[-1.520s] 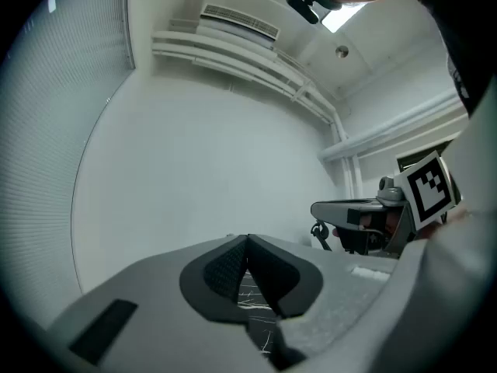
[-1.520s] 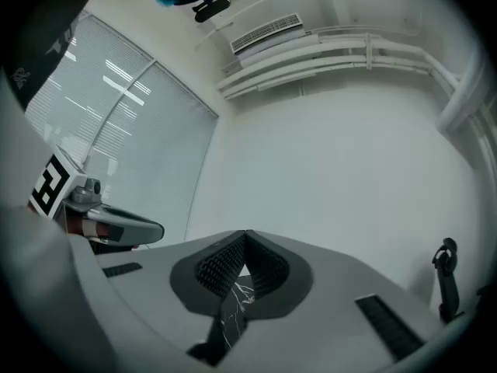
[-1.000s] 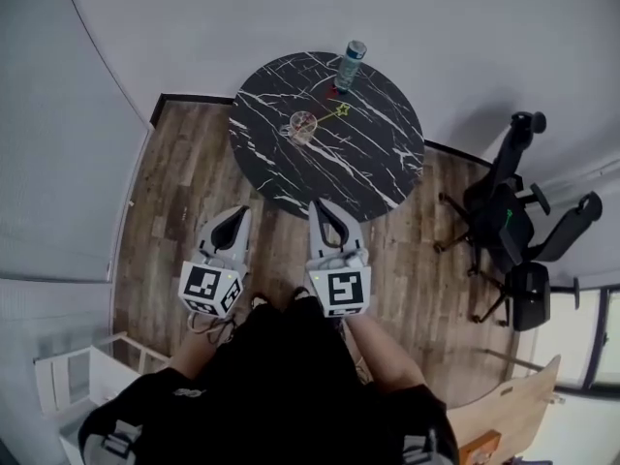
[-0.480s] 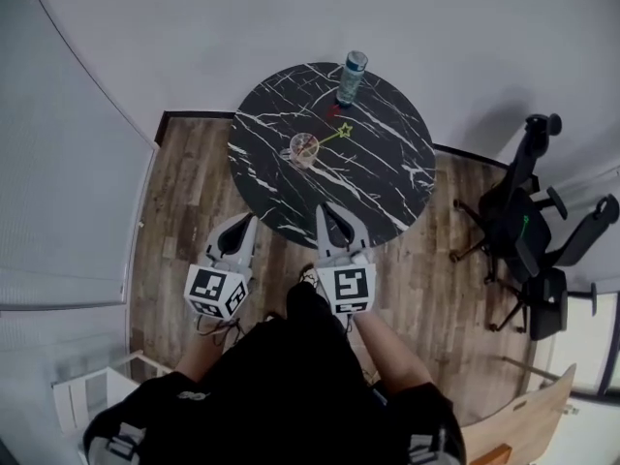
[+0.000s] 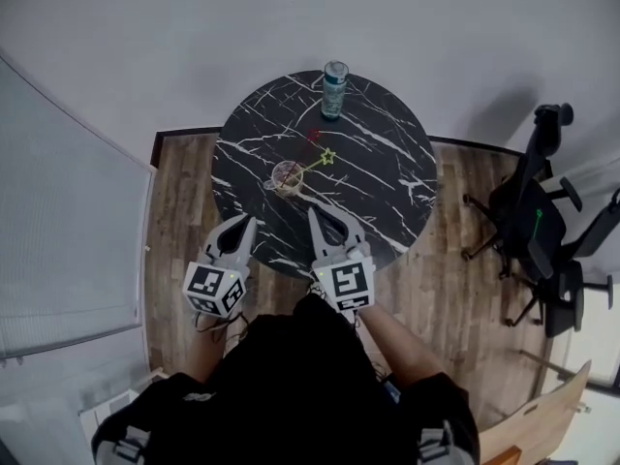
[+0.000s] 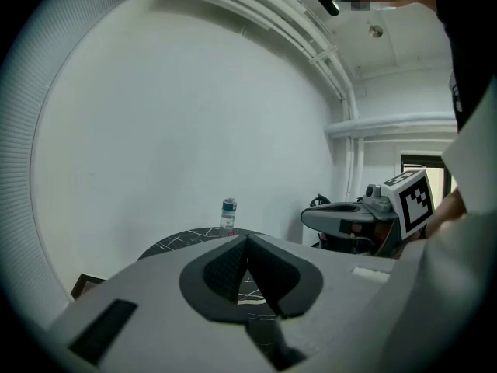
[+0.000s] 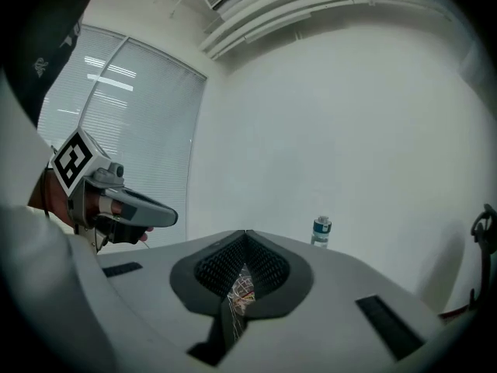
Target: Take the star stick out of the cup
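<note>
Star stick (image 5: 312,164) leans in cup (image 5: 287,176) (on marble table (image 5: 378,177)).

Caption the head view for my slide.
Left gripper and right gripper, both shut, face the marble table; star stick sits in cup.

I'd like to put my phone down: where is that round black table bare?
On the round black marble table, the right half is bare, from the yellow star stick to the rim; also the far-left arc. Crowded: the clear cup left of centre, the plastic bottle at the far edge, the left gripper and right gripper at the near edge.
</note>
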### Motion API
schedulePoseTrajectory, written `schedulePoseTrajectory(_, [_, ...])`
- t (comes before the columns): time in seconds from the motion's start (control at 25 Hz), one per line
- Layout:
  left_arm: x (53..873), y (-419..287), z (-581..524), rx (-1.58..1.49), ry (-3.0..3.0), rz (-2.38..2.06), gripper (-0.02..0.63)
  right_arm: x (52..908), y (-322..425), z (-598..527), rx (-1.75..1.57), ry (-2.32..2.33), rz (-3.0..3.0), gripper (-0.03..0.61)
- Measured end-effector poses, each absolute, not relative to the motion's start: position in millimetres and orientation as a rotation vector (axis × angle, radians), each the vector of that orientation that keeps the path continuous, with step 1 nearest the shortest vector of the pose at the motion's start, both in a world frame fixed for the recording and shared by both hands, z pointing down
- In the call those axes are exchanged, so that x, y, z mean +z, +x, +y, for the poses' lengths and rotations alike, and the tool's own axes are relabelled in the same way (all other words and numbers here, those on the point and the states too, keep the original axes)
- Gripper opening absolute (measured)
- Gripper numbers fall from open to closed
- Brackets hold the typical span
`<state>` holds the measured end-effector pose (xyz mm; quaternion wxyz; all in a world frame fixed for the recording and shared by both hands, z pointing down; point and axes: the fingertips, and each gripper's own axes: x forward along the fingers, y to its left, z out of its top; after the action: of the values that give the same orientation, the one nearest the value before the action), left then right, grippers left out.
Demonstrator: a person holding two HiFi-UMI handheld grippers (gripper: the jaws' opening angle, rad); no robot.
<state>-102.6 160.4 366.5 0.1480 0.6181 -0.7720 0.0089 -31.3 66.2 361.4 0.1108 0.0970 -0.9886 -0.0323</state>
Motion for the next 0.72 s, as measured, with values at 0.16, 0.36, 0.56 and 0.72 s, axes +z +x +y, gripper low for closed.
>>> schedulePoseTrajectory(0.16, [378.7, -104.5, 134.3, 0.04, 1.771, -2.149, 0.0, 384.0, -43.4, 46.9, -0.036, 0.247, -2.868, -0.003])
schedulePoseTrajectory(0.36, [389.5, -110.4, 114.7, 0.113, 1.799, -2.083, 0.0, 404.0, -58.1, 35.3, 0.043, 0.225, -2.846, -0.003])
schedulePoseTrajectory(0.56, [411.3, -124.8, 90.7, 0.158, 1.833, -1.964, 0.0, 423.2, -72.3, 23.5, 0.151, 0.287, -2.827, -0.003])
schedulePoseTrajectory(0.72, [420.2, -133.3, 65.5, 0.188, 1.916, -1.845, 0.0, 437.2, -81.5, 9.4, 0.206, 0.368, -2.797, -0.003])
